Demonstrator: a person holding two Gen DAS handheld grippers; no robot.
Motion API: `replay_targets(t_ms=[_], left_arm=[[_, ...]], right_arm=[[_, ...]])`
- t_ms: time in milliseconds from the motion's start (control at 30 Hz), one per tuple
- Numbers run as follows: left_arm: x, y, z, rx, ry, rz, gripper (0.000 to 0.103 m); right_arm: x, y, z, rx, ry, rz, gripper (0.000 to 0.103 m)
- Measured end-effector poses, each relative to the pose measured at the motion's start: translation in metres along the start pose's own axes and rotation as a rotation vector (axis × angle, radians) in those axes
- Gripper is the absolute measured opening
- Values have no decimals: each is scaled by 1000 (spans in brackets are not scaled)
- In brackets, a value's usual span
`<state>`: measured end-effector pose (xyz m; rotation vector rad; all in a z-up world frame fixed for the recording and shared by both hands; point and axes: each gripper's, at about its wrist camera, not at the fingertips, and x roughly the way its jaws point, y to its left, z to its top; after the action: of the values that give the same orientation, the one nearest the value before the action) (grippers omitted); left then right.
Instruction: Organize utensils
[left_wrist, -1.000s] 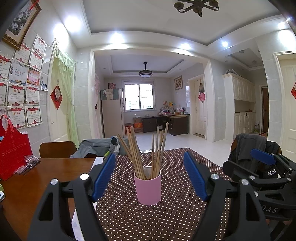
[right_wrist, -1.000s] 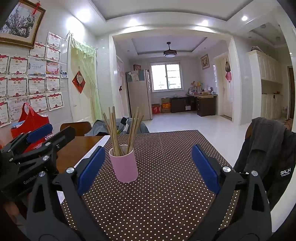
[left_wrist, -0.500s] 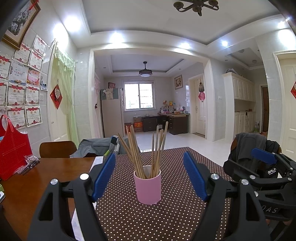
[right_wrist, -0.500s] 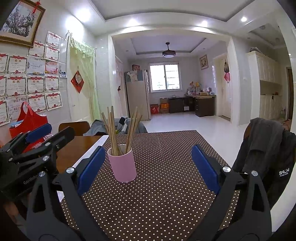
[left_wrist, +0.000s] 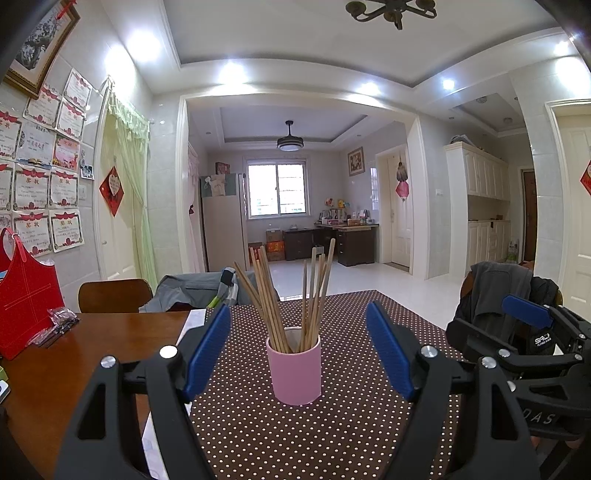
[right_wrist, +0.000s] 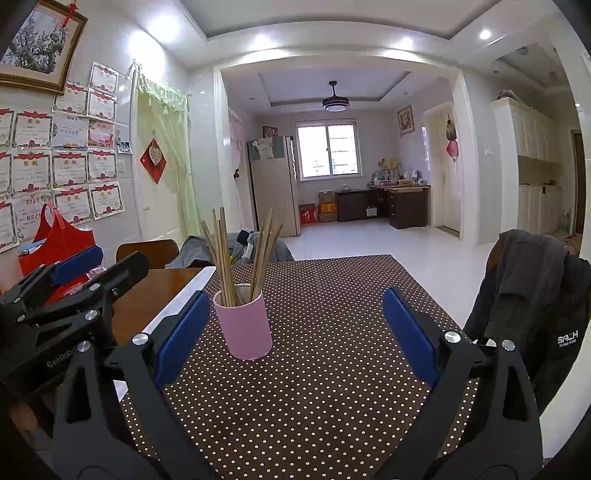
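Note:
A pink cup (left_wrist: 294, 371) (right_wrist: 244, 325) stands upright on a brown polka-dot tablecloth (left_wrist: 332, 424) (right_wrist: 325, 332), holding several wooden chopsticks (left_wrist: 291, 291) (right_wrist: 240, 254) that fan outward. My left gripper (left_wrist: 297, 350) is open and level with the cup, which sits centred ahead of its blue pads, untouched. My right gripper (right_wrist: 295, 332) is open too, with the cup just ahead of its left finger (right_wrist: 181, 332). Each gripper shows in the other's view: the right one (left_wrist: 528, 347) and the left one (right_wrist: 70, 291). Neither holds anything.
Bare wooden table (left_wrist: 74, 354) lies left of the cloth, with a red bag (left_wrist: 26, 299) and a small plastic packet (left_wrist: 55, 325). A chair (left_wrist: 114, 295) stands behind the table. A dark jacket (right_wrist: 532, 295) hangs over a chair at right.
Almost nothing moved. The cup sits a touch closer to the left finger in the right wrist view; both grippers stay open.

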<state>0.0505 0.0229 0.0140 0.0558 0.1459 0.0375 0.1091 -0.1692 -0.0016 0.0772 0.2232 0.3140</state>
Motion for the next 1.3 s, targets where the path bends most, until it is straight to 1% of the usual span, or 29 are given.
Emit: replay_targets(t_ms=[600, 1067, 1300], left_arm=[[0, -1, 0, 3, 3, 1, 74], [4, 0, -10, 10, 13, -2, 74], [4, -2, -9, 10, 14, -2, 74]], right_arm=[[3, -4, -4, 19, 19, 10, 93], [3, -7, -8, 33, 34, 12, 93], [3, -8, -8, 35, 36, 12, 93]])
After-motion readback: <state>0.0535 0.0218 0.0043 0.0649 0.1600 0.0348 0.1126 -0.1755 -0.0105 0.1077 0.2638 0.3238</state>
